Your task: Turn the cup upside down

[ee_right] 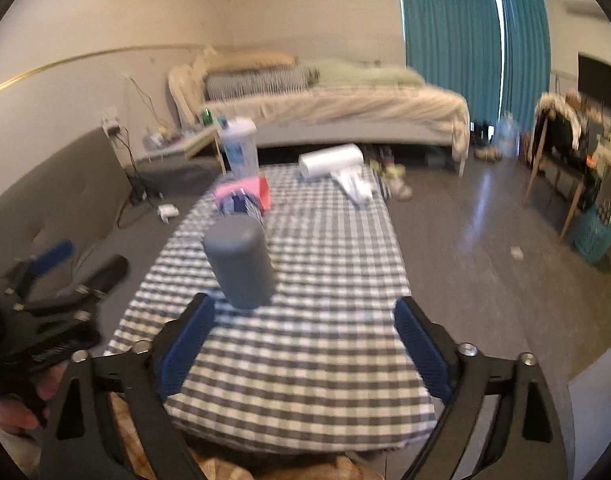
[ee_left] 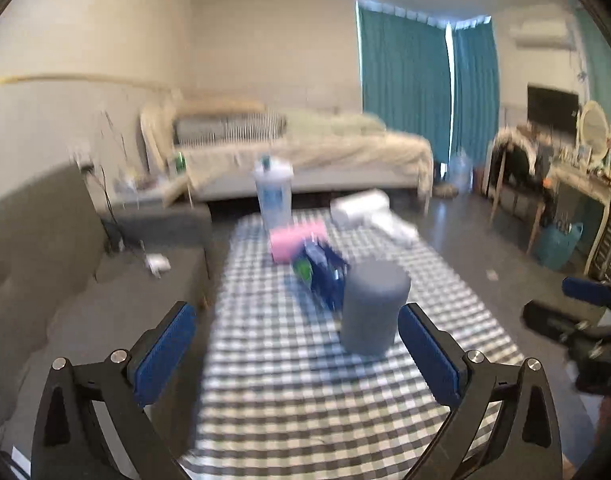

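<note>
Blue-padded fingers of the left gripper [ee_left: 296,354] spread wide in the left wrist view, holding nothing. Between them lies bare checkered tablecloth [ee_left: 289,400], whose left edge drops to a grey sofa [ee_left: 65,272] and whose right edge meets open floor. A grey cup [ee_left: 372,307] stands closed end up on the cloth, just beyond and beside the right fingertip; whether they touch is lost in the blur. Just behind it sits a dark blue packet [ee_left: 325,276], then a pink box [ee_left: 295,242] and a clear bottle [ee_left: 273,196] farther off. A white roll [ee_left: 361,205] lies far right.

From the right wrist view, the right gripper [ee_right: 304,350] is likewise spread wide and holding nothing, over the table's near edge. The cup [ee_right: 240,261] stands just ahead of the left fingertip, left of centre. Clear cloth [ee_right: 325,280] stretches right of it to the table's right edge. The left gripper [ee_right: 57,280] hangs off the table's left side, apart from the cup.
</note>
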Action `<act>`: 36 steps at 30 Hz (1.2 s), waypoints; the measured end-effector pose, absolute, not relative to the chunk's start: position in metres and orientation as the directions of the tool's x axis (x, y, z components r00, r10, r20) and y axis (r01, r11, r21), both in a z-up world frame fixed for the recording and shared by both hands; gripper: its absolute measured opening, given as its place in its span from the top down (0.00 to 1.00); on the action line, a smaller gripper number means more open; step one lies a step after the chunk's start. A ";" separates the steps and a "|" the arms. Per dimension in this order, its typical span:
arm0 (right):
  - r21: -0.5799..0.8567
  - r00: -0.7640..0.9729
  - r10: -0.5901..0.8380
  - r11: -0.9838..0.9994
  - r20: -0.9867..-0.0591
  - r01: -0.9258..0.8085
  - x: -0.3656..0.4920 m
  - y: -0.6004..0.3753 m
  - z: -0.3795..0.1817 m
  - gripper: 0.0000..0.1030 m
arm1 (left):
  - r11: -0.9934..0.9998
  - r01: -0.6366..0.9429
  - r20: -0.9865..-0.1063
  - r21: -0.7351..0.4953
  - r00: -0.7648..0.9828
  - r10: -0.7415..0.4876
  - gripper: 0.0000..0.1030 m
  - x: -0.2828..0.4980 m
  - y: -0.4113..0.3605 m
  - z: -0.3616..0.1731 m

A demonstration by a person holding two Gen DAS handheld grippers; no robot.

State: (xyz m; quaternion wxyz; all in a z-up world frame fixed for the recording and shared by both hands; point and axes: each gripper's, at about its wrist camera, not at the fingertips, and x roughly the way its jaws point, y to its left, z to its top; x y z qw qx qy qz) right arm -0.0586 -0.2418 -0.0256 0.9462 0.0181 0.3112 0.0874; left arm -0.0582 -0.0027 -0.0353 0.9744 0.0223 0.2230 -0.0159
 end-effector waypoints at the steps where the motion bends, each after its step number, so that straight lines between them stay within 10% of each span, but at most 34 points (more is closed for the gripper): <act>1: 0.070 0.815 0.165 0.986 -0.555 -0.153 -0.066 -0.238 -0.025 0.04 | 0.998 0.040 -0.420 0.041 0.907 -0.019 0.00 -0.063 -0.001 -0.032; 12: 0.015 0.924 0.102 0.995 -0.368 -0.103 -0.108 -0.228 -0.034 0.00 | 1.000 -0.019 -0.429 0.025 0.903 0.028 0.00 -0.097 0.021 -0.053; 36: 0.001 0.925 0.108 0.993 -0.363 -0.116 -0.121 -0.220 -0.041 0.00 | 1.000 0.006 -0.454 0.019 0.891 0.004 0.00 -0.109 0.014 -0.064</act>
